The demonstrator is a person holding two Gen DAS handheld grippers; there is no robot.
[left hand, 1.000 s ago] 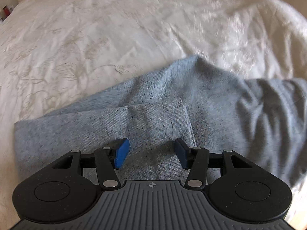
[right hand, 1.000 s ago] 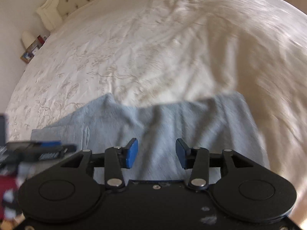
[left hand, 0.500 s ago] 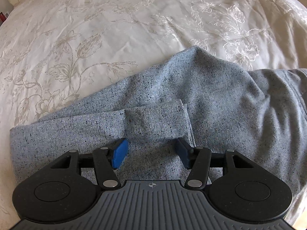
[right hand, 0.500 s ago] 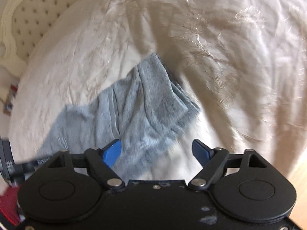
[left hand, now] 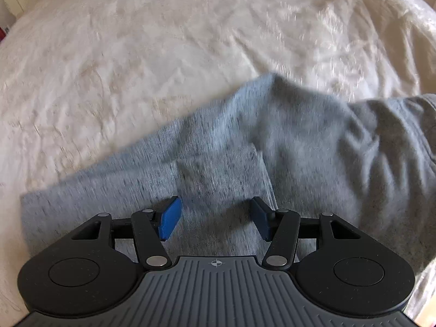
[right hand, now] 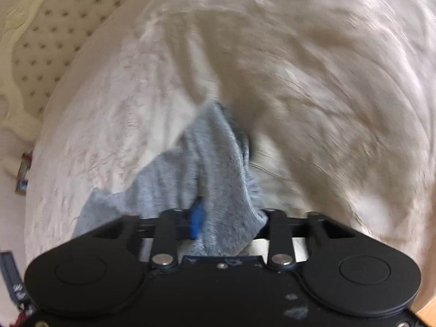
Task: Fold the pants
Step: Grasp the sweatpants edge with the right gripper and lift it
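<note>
The grey knit pants (left hand: 299, 141) lie on the bed, with one flap folded over near me. My left gripper (left hand: 215, 218) hovers just above that flap; its blue pads (left hand: 170, 218) stand apart and nothing is pinched between them. In the right wrist view, a bunched end of the pants (right hand: 215, 163) runs into my right gripper (right hand: 231, 220). Its jaws are closing, and the cloth fills the gap between them. One blue pad (right hand: 196, 218) shows against the fabric; the other is hidden behind the cloth.
A cream bedspread (left hand: 136, 54) with a pale flower pattern covers the whole bed (right hand: 313, 81). A tufted cream headboard (right hand: 41, 41) stands at the far left. A small colourful box (right hand: 23, 174) sits beside the bed. Wooden floor (right hand: 427, 310) shows at the bottom right.
My right gripper opened wide, rolled and dropped towards the pants' end, and now has the cloth between its jaws. The pants have bunched up there. The left gripper stayed over the flap.
</note>
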